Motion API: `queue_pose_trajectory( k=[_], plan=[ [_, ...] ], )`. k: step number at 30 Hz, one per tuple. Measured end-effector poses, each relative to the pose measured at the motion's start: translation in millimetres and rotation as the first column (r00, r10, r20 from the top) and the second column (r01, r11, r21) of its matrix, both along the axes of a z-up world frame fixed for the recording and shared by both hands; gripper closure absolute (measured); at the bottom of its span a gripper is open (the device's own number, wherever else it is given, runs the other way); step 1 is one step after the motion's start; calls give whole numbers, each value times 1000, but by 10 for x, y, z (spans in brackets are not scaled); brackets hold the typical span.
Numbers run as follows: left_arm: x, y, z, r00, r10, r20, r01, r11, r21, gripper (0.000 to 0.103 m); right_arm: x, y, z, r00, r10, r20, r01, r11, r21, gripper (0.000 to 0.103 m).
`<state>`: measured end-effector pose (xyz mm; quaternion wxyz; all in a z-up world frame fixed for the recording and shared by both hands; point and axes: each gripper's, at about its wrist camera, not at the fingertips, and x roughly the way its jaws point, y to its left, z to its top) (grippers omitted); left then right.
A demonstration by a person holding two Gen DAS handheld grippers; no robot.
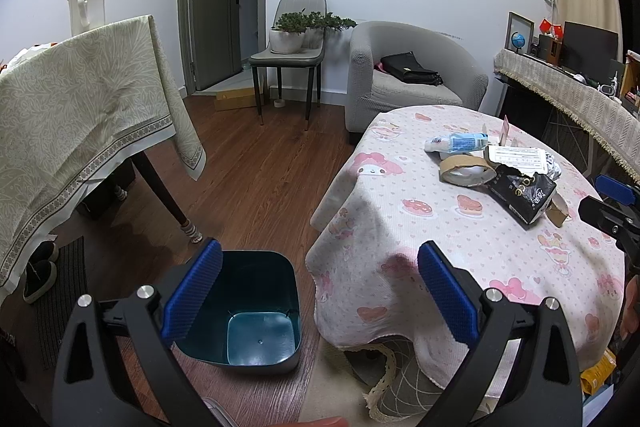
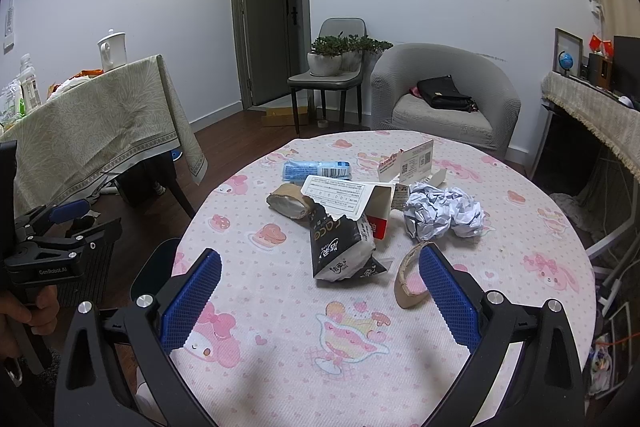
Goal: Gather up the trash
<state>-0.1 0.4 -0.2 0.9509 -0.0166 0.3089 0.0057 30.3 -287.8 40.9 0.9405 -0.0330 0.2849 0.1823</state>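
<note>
A pile of trash lies on the round table with the pink cartoon cloth (image 2: 280,359): a torn black packet (image 2: 340,247), crumpled white paper (image 2: 444,213), a blue-labelled bottle (image 2: 316,170), a flattened tape roll (image 2: 290,203), a printed carton (image 2: 344,199) and a cardboard strip (image 2: 408,283). My right gripper (image 2: 320,291) is open and empty just short of the black packet. My left gripper (image 1: 320,287) is open and empty, held above the empty teal trash bin (image 1: 256,315) on the floor beside the table (image 1: 400,227). The pile also shows in the left wrist view, with the black packet (image 1: 520,195).
A second table with a green patterned cloth (image 1: 80,115) stands at the left. A grey armchair (image 1: 408,75) with a black bag and a chair with potted plants (image 1: 292,43) stand behind. A covered sideboard (image 1: 580,87) runs along the right. The floor is wood.
</note>
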Motion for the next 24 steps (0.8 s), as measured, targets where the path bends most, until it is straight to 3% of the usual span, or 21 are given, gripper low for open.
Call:
queue_pose_trajectory(
  k=[14, 24],
  plan=[
    [8, 19, 30, 1000, -6, 4, 6, 1000, -4, 3, -6, 8, 0, 1000, 0, -1, 0, 1000, -1, 3],
    [50, -69, 141, 998, -46, 31, 48, 997, -58, 5, 70, -104, 27, 1000, -14, -7, 15, 1000, 16, 3]
  ],
)
